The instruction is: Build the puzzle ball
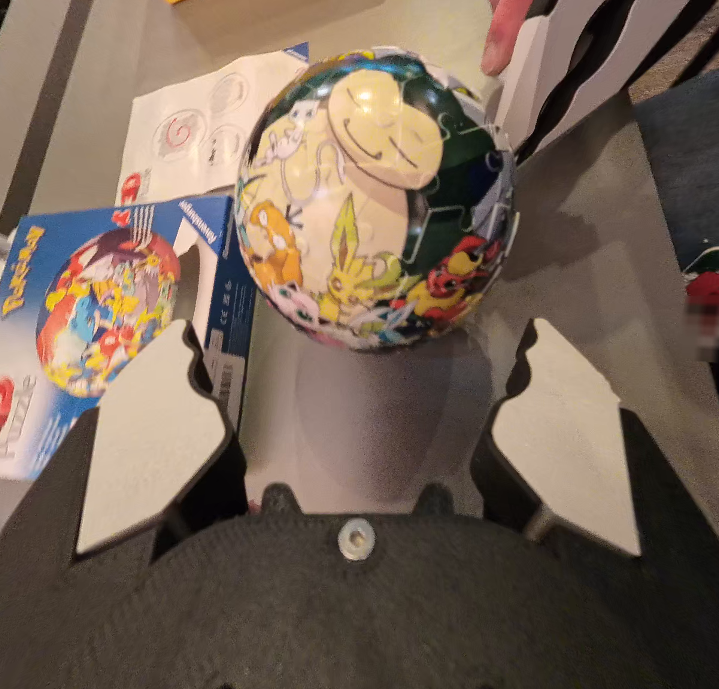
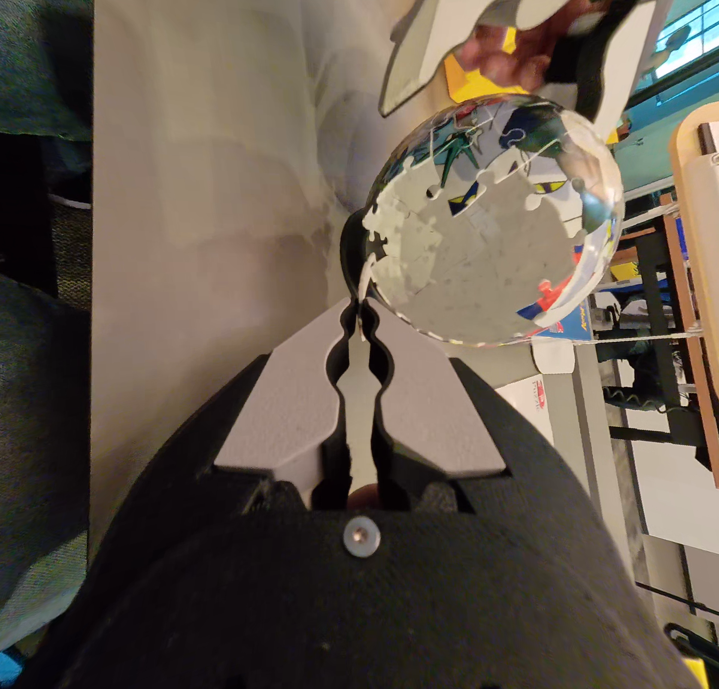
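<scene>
Nearest my left camera, the left gripper (image 1: pixel 358 335) stood wide, its grey fingers (image 1: pixel 155 429) spread and empty, the gap between them framing bare table (image 1: pixel 389 417) and a round shadow. Just beyond the fingertips sat the puzzle ball (image 1: pixel 373 199), a glossy sphere of interlocked plastic pieces printed with cartoon creatures, seemingly lifted off the pale grey table. To its left lay the blue cardboard puzzle box (image 1: pixel 116 304) on its side, touching or nearly touching the ball, with a white folded instruction sheet (image 1: pixel 202 125) farther off behind it. At the far right of the ball I saw the right gripper (image 1: pixel 505 137) against its edge, a person's fingers (image 1: pixel 505 28) beside it.

In my right camera, the right gripper (image 2: pixel 360 316) was narrowed almost to touching, pinching a thin white puzzle piece (image 2: pixel 363 281) at the ball's (image 2: pixel 486 242) open rim. The shell's grey inside faced me, unfinished. The left gripper (image 2: pixel 505 48) hovered beyond the ball.
</scene>
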Demonstrator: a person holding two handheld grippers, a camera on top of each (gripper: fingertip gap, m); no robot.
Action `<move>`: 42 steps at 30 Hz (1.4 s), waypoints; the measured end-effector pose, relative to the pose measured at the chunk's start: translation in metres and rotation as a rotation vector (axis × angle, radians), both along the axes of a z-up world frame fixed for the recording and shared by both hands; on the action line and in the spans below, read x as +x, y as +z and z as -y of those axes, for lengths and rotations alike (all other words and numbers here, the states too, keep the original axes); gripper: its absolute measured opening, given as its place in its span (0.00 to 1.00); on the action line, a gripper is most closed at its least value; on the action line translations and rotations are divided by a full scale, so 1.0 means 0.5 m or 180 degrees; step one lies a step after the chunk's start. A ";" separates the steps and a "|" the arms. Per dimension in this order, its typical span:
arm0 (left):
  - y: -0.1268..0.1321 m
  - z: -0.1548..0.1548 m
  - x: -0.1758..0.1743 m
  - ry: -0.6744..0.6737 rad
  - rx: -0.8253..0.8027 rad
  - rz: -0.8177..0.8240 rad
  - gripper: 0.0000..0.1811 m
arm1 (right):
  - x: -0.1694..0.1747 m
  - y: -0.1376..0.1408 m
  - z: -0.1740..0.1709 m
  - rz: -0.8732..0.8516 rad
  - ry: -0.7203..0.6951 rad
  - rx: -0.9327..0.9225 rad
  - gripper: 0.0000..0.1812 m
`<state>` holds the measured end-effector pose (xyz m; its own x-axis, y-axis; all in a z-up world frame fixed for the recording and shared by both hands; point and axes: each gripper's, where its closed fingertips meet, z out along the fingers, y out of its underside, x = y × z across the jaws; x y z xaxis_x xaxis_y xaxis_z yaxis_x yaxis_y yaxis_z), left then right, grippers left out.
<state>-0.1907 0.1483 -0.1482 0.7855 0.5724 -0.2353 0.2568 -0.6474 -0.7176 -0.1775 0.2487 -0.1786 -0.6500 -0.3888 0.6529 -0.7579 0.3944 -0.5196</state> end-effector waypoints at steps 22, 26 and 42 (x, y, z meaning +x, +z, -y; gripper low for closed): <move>-0.002 -0.077 -0.040 -0.0309 0.0280 -0.0224 0.72 | -0.033 0.014 0.040 0.0498 -0.0475 -0.0073 0.00; 0.003 -0.081 -0.041 -0.0318 0.0177 -0.0318 0.72 | -0.038 -0.003 0.059 0.0516 -0.0547 -0.0028 0.00; 0.006 -0.085 -0.036 -0.0244 0.0260 -0.0499 0.72 | -0.015 -0.030 0.101 0.0817 -0.0407 0.0022 0.13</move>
<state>-0.2089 0.1906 -0.1452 0.7848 0.5346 -0.3134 0.0898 -0.5986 -0.7960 -0.1848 0.1980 -0.1938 -0.8376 -0.2970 0.4584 -0.5459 0.4825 -0.6849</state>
